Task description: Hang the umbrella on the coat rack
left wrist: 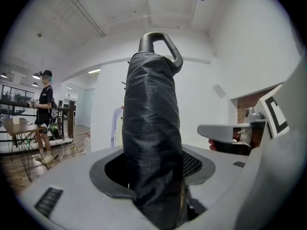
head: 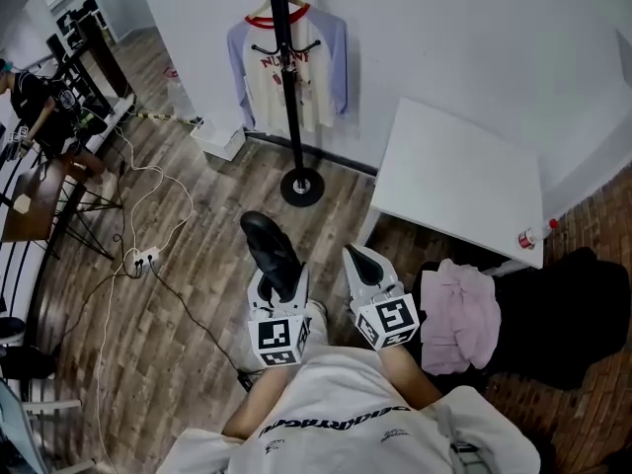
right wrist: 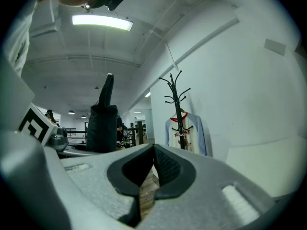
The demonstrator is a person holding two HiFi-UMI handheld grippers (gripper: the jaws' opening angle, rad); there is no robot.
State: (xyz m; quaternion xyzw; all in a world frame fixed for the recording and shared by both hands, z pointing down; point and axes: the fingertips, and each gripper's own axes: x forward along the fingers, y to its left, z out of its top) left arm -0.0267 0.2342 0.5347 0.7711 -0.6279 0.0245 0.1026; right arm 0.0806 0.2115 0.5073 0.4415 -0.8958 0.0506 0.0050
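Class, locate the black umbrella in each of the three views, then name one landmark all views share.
Head view: umbrella at centre, in the left hand-held gripper.
Left gripper view: umbrella fills the centre, between its jaws.
Right gripper view: umbrella left of centre.
Shared landmark: shirt hanging on the coat rack.

The umbrella was a black folding one, wrapped tight in its shiny sleeve with a loop handle on top. It stood upright, pinched in my left claw. The coat rack was a black pole on a round base, upright by the white wall, well apart from the umbrella.
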